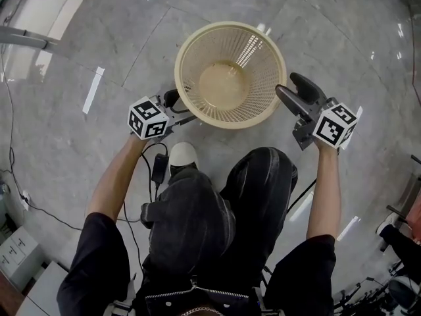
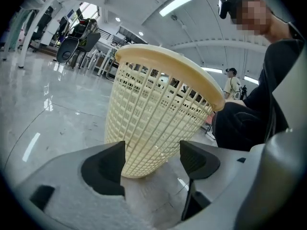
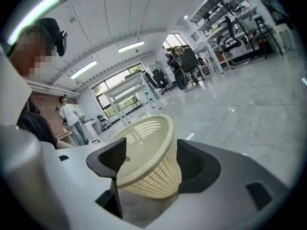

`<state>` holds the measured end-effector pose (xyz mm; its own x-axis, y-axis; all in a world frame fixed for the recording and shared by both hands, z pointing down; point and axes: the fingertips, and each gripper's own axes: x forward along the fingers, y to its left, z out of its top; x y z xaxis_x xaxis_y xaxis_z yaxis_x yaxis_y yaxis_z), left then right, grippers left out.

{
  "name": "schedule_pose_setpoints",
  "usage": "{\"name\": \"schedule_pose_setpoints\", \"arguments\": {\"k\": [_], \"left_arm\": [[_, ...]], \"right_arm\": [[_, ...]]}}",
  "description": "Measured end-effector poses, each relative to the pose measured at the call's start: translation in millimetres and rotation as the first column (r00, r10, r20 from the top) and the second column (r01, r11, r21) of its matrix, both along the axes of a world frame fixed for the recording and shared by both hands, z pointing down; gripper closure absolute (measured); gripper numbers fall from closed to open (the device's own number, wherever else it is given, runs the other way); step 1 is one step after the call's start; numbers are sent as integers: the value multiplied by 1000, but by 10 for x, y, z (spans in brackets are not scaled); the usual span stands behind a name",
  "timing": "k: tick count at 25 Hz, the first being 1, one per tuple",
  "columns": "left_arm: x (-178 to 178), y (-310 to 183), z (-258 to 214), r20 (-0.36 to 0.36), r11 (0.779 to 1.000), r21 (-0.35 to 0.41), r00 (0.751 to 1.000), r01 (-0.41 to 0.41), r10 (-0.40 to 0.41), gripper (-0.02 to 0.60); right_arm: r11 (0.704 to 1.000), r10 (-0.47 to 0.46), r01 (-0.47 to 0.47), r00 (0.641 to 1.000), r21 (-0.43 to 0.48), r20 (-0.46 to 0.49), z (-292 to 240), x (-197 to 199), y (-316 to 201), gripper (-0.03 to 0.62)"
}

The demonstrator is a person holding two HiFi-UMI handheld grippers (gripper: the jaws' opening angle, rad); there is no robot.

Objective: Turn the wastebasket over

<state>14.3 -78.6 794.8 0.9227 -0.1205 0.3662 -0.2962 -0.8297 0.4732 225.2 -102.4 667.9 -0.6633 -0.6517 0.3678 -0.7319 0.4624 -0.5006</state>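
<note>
Flanking the upright wastebasket (image 1: 230,78), left tongs (image 1: 179,108) and right tongs (image 1: 287,84) both gape wide, neither pinching it

a glossy grey stone floor (image 1: 72,150) mirrored long ceiling lights (image 2: 177,4); office chairs (image 3: 184,63), racks (image 3: 232,11) and windows (image 3: 117,94) stood far off.

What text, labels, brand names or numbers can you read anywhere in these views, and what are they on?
No readable text in any view.
wastebasket: plain cream mesh, no label or brand visible.
marker cubes on the claws: black-and-white square patterns only, no letters or numbers.
Background shelves and equipment in the two gripper views: too small and blurred to read anything.
</note>
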Motion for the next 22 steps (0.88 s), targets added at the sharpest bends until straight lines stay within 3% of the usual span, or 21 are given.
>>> {"name": "schedule_pose_setpoints", "arguments": {"k": [4, 8, 9, 11, 14, 17, 22], "left_arm": [[-46, 37, 74, 13, 1000, -5, 1000, 1, -1, 230], [-123, 30, 78, 2, 1000, -15, 1000, 23, -23, 230], [-149, 34, 72, 0, 999, -16, 1000, 28, -28, 230], [-211, 54, 50, 0, 999, -12, 1000, 30, -30, 230], [-385, 14, -37, 5, 999, 11, 999, 42, -43, 230], [-657, -151, -269, -25, 994, 25, 994, 106, -106, 230], [-888, -512, -1027, -174, 969, -26, 953, 247, -248, 371]], "right_arm": [[999, 37, -42, 990, -31, -135, 102, 10, -188, 263], [995, 32, -51, 978, -86, -208, 269, -80, -267, 276], [994, 28, -51, 975, -97, -221, 307, -102, -260, 303], [993, 32, -57, 973, -107, -230, 342, -121, -241, 423], [991, 47, -74, 973, -114, -228, 340, -116, -244, 434], [986, 50, -88, 968, -141, -248, 364, -118, -242, 447], [982, 68, -116, 954, -150, -293, 339, -141, -279, 485]]}}
